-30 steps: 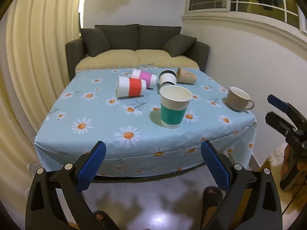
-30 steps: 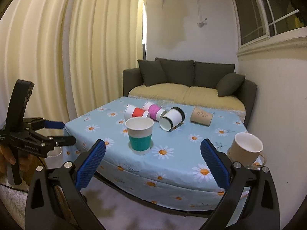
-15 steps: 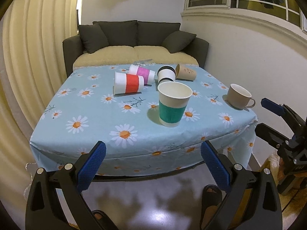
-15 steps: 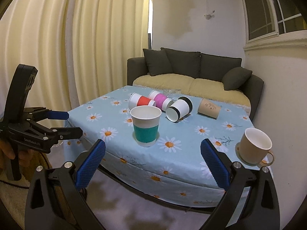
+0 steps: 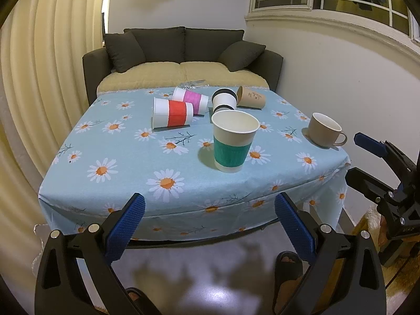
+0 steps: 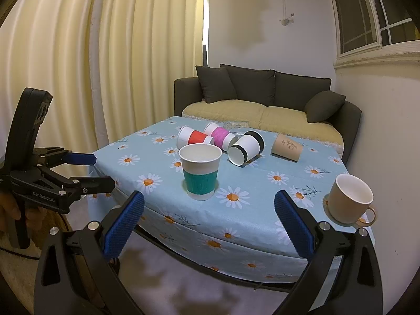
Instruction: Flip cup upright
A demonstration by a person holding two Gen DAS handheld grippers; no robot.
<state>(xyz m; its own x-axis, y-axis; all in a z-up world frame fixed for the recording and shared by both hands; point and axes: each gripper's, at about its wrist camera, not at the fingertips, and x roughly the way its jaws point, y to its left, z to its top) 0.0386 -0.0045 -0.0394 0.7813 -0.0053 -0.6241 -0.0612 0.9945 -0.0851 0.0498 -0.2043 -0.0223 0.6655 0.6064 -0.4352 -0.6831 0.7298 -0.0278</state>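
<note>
**Four cups down, one standing, both grippers short of the table**

A small room with cream curtains and a dark sofa (image 5: 183,50) behind a table (image 5: 126,162) spread with a daisy-print cloth. Near the front edge a green-banded cup (image 5: 233,141) already stands upright, and a beige mug (image 5: 324,130) sits upright toward the right corner. Farther back, four paper cups lie on their sides: a red-banded cup (image 5: 172,112), a pink-banded cup (image 5: 191,98), a black-banded cup (image 5: 223,99) and a plain brown cup (image 5: 252,97).

The left gripper (image 5: 208,225) and the right gripper (image 6: 208,224) both hang off the near edge, jaws spread wide, holding nothing — the step in hand looks like the approach to the next fallen cup.

To do it well, I would pick one cup with room around it; the red-banded one lies clear on the left. Reach past or around the standing green cup, not over it, since a brush could topple it. Close across the cup's body lightly — paper walls crush — then lift, rotate mouth-up, and set it down flat before letting go.
</note>
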